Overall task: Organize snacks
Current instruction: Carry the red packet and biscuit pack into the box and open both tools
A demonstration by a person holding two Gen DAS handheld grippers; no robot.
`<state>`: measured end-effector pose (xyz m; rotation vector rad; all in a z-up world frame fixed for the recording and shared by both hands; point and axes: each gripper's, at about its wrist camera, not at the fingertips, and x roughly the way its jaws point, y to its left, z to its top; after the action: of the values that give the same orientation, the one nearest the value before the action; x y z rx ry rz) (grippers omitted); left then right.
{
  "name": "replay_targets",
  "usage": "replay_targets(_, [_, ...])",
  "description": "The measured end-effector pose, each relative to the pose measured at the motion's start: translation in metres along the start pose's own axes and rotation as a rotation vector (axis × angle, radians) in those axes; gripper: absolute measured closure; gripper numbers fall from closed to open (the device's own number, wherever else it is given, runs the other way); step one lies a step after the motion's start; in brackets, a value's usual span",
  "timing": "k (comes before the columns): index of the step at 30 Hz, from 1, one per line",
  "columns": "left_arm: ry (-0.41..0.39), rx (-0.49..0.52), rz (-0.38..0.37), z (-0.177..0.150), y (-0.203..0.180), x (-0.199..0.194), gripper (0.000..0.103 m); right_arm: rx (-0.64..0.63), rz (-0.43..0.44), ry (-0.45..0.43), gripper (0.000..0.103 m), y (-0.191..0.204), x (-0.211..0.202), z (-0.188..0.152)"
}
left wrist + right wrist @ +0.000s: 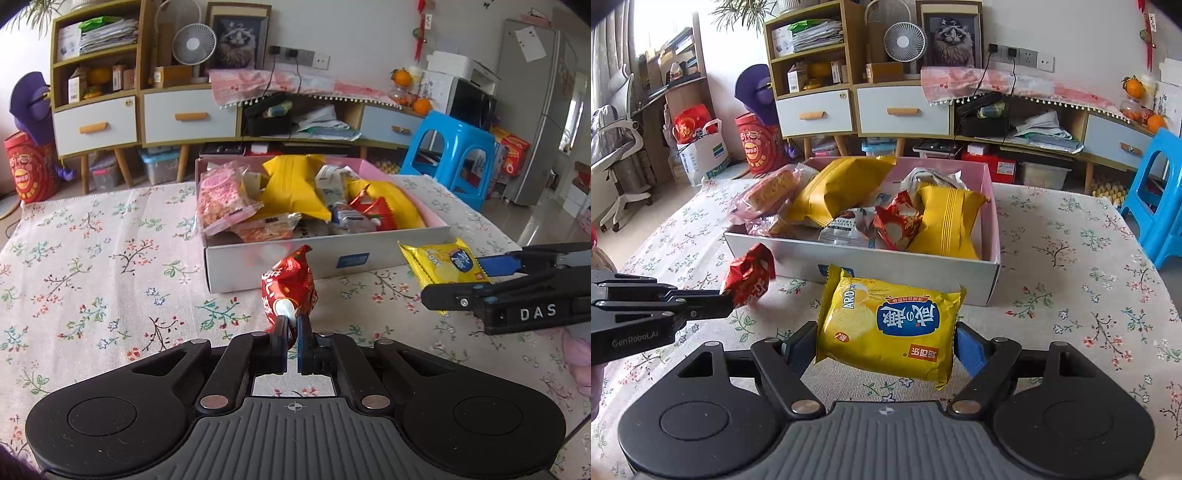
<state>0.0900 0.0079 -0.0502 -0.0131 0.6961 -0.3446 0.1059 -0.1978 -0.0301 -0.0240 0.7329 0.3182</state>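
Red snack (289, 286) pinched in left claw (291, 325), before the box (280, 258).

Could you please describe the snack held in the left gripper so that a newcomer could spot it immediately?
Find the white box of snacks on the floral tablecloth. Just before its near wall, the left gripper pinches a small red wrapper by its end. The right gripper's yellow packet is bigger and flat.

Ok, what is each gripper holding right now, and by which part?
Left gripper pinches the red snack packet by its lower twisted end. Right gripper clamps the yellow biscuit pack across its two short sides.
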Motion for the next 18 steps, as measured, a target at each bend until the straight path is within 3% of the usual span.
replay_targets(8, [0.003, 0.02, -0.019, -0.001, -0.007, -0.018, 0.103, 0.006, 0.014, -0.025, 0.035, 0.001, -0.01, 0.005])
replay_targets(18, [-0.083, 0.02, -0.019, 0.019, -0.011, -0.036, 0.103, 0.016, 0.015, -0.073, 0.035, 0.004, -0.018, 0.022])
